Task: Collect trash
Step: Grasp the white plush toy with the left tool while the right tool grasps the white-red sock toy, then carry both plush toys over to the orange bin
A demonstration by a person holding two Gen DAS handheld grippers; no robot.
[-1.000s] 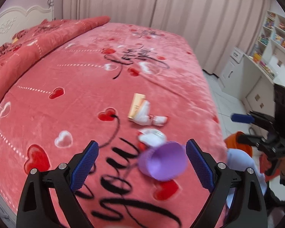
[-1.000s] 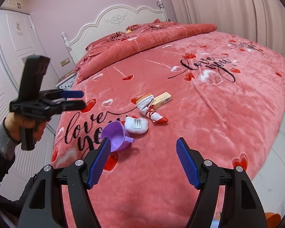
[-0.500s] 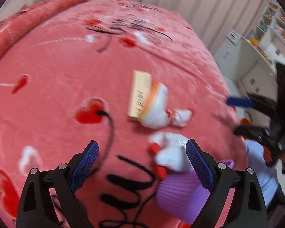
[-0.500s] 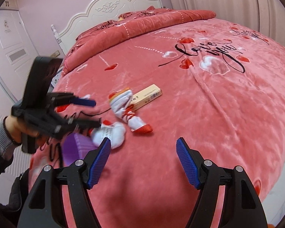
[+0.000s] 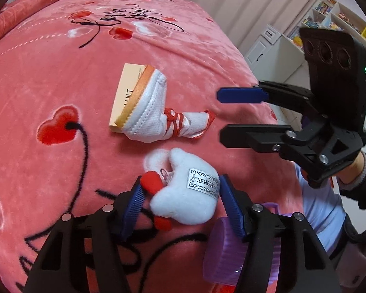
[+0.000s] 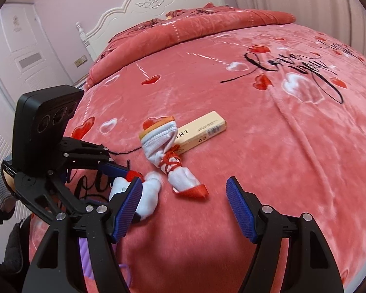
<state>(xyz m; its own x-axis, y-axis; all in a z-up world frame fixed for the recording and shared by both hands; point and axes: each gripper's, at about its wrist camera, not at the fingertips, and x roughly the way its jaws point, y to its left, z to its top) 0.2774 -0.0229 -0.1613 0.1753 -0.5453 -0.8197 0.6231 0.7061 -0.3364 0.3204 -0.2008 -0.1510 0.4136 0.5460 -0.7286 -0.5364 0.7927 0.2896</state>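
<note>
The left gripper [image 5: 180, 199] was closing its jaws around a white plush toy [image 5: 186, 196] on the pink bedspread [image 5: 48, 78], its pads at the toy's sides. Beyond the toy lay a knotted white sock [image 5: 158, 119] overlapping a tan box [image 5: 127, 92]; a purple cup [image 5: 229, 251] sat beside the toy. The right gripper [image 6: 184, 206] hovered open and empty near the toy.

Left tool [image 5: 180, 204] closing around a white plush toy [image 5: 185, 195], pads seemingly touching it.
</note>
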